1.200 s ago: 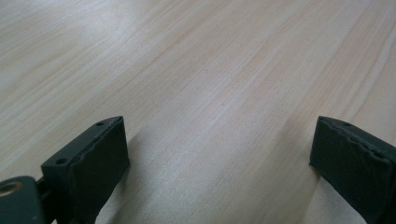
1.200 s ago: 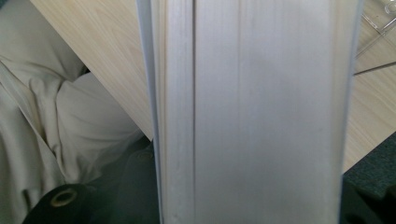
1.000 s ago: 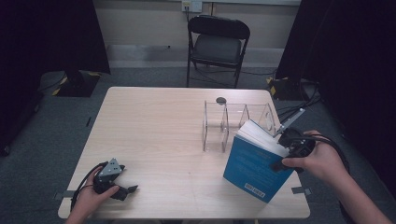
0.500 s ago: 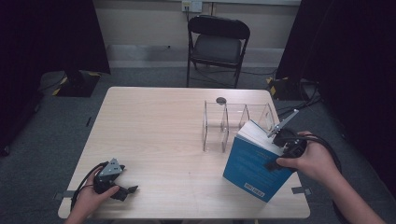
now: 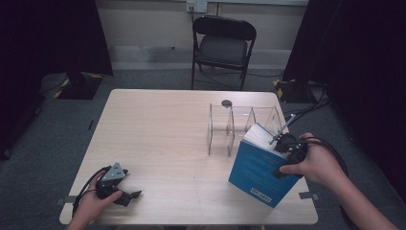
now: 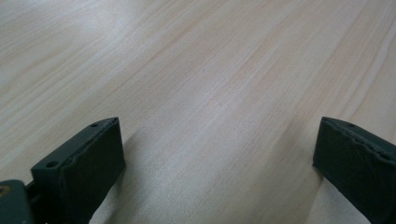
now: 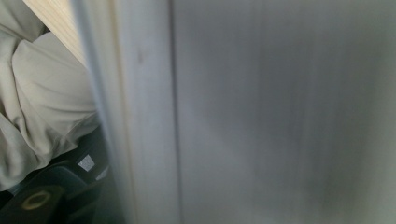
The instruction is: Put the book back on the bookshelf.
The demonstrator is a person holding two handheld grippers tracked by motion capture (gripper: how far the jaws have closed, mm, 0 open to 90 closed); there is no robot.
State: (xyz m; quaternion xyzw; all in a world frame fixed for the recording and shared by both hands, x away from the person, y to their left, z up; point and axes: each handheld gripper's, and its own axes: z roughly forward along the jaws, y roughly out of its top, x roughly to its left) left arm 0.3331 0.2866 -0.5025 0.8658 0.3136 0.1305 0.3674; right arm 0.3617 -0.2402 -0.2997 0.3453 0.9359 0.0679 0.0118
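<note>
Right claw (image 5: 287,155) grips the blue book (image 5: 256,171) (tilted beside the clear rack (image 5: 239,125)); left claw (image 5: 128,196) rests spread.

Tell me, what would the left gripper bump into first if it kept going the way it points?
Probably just the pale wooden table. The left gripper has open jaws, tilted down at bare tabletop.

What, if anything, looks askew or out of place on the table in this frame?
The blue book stands tilted on a lower corner beside the clear divider rack, held up by the right claw rather than lying flat or shelved. The left claw rests open on the table.
</note>
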